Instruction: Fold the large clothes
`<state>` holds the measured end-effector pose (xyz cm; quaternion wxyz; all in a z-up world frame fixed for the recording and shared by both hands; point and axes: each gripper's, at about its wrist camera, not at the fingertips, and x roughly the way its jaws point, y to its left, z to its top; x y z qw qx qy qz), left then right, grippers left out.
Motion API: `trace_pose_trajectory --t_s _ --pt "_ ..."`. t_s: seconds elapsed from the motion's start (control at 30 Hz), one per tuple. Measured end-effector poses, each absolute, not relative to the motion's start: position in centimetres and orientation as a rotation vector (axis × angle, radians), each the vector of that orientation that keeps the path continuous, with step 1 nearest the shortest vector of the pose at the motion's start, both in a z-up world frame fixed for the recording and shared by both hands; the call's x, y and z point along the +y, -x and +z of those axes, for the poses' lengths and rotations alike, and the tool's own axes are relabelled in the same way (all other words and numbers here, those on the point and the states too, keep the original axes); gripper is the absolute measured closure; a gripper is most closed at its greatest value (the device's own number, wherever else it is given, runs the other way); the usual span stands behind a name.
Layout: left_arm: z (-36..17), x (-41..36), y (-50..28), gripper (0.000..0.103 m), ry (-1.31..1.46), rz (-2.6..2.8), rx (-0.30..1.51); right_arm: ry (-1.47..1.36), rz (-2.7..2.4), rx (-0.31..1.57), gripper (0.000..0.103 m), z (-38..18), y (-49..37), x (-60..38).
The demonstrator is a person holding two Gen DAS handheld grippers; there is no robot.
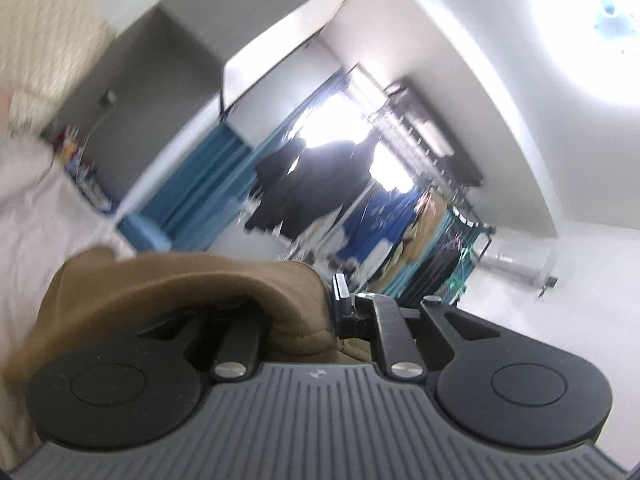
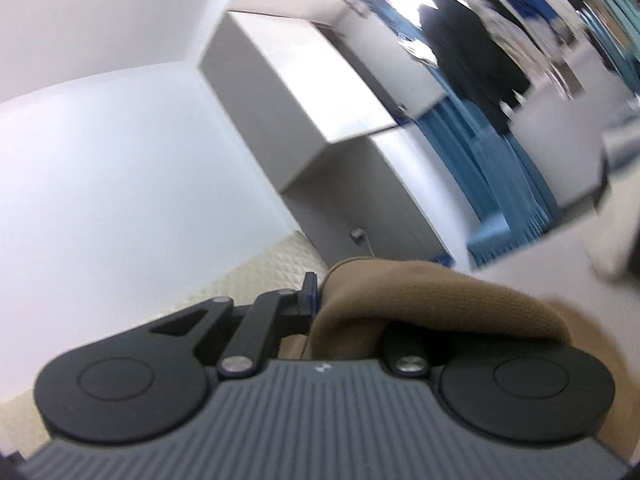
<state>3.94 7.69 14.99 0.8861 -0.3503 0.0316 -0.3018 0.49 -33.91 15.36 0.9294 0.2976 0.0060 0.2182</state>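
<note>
Both grippers (image 1: 334,300) (image 2: 314,294) clamp brown garment (image 1: 168,284); white bed (image 1: 48,224), blue curtains (image 1: 200,188), clothes rack (image 1: 420,216) behind.

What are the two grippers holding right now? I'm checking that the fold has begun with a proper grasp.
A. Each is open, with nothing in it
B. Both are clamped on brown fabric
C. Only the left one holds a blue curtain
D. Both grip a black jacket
B: the left gripper and the right gripper are each closed, with the brown garment bunched at and draped over the fingers in both wrist views.
</note>
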Motion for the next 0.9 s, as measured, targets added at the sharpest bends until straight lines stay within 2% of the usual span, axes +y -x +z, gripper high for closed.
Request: trace_pose_trajectory --t_s 0.37,0.53,0.63,0.77,0.9 --pt "34.2 10.7 -0.3 0.087 0.634 -0.582 -0.068 -0.469 0.497 -0.159 0.089 31.7 4.0 -31.0" --pt "42.1 11.1 2.2 0.086 0.554 -0.622 -0.179 -0.426 0.524 -0.276 0.089 37.0 6.9 -31.1" --pt "45.7 10.7 1.8 0.086 0.534 -0.617 -0.175 -0.409 0.527 -0.342 0.089 39.7 7.2 -31.5" --pt "45.5 9.9 -2.2 0.086 0.515 -0.566 -0.097 -0.408 0.48 -0.31 0.088 40.4 3.9 -31.8" --pt "38.9 8.9 -10.6 0.086 0.516 -0.505 0.027 -0.415 0.438 -0.184 0.088 36.7 -2.4 -32.0"
